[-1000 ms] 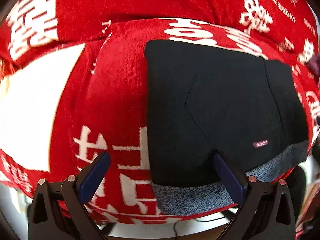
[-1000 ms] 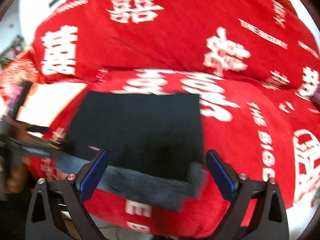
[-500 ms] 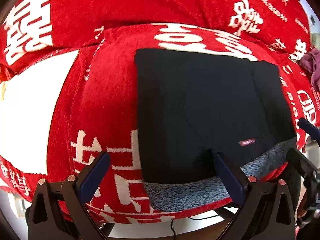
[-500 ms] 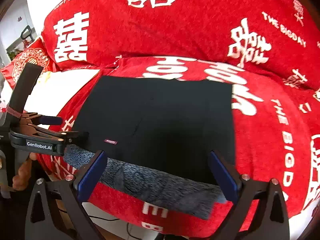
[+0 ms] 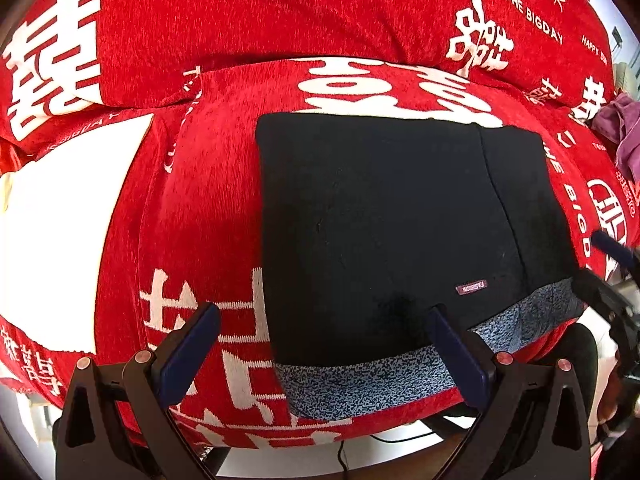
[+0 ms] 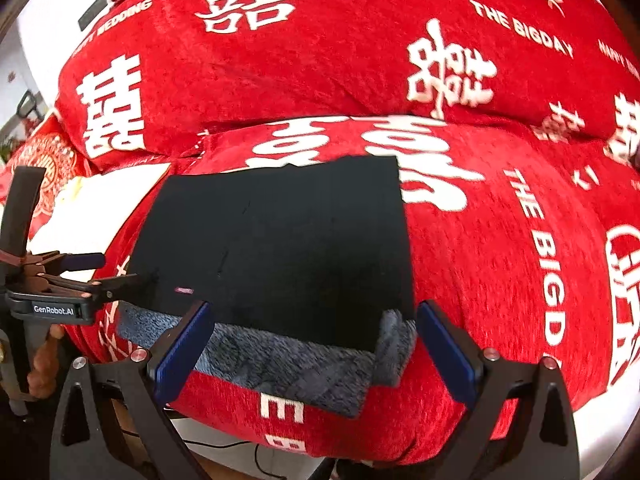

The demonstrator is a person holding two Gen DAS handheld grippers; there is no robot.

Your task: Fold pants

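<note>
Purple cloth (image 5: 618, 128) appears only in the left wrist view.

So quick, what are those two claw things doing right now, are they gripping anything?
Left gripper: open, fingers spread, holding nothing, just in front of the folded black pants.
Right gripper: open, holding nothing, facing the pants' grey fleecy edge.

Each tool (image 5: 320, 344) (image 6: 312, 340) had black frames, blue finger pads (image 5: 188, 354), silver screws; one carried a white "GenRobot.AI" label (image 6: 53, 309).
</note>
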